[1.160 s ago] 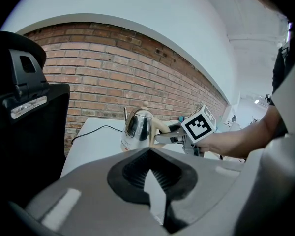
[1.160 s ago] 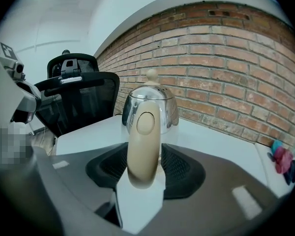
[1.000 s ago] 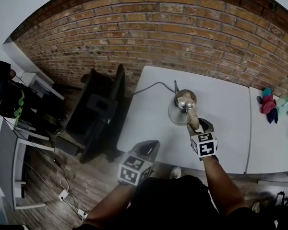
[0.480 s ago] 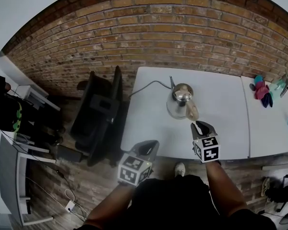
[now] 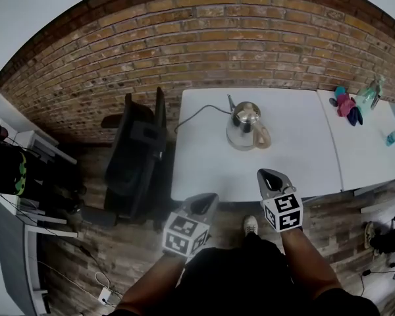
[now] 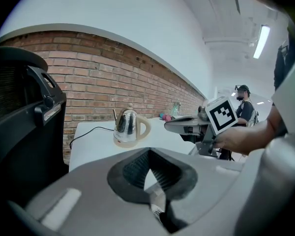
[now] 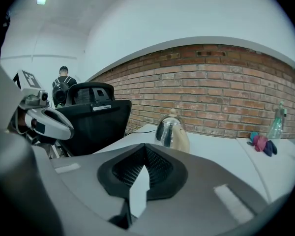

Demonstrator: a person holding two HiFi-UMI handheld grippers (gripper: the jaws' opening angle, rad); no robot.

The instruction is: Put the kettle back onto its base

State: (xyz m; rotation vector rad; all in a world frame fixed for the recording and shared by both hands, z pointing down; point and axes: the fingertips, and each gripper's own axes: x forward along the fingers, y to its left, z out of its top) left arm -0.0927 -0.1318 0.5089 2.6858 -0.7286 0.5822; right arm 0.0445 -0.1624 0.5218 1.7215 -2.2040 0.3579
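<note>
The steel kettle point(image 5: 245, 127) with a cream handle stands upright on its cream base point(image 5: 239, 145) at the back of the white table point(image 5: 296, 160). It also shows ahead in the left gripper view as the kettle point(image 6: 128, 126) and in the right gripper view as the kettle point(image 7: 171, 132). My right gripper point(image 5: 268, 178) hovers over the table's front edge, well short of the kettle, jaws together and holding nothing. My left gripper point(image 5: 207, 203) hangs off the table's front left corner, also shut and empty. A black cord point(image 5: 196, 116) runs from the base off the table's left edge.
A black office chair point(image 5: 141, 150) stands just left of the table. A second white table point(image 5: 372, 153) adjoins on the right, with pink and blue items point(image 5: 345, 104) and a clear bottle point(image 5: 367, 95). A brick wall point(image 5: 204, 45) runs behind. A person point(image 6: 244, 107) stands far off.
My right gripper was shut on the kettle's handle a second ago; it let go and drew back to the table's front edge. The kettle stays on its base. The view shifted right.
</note>
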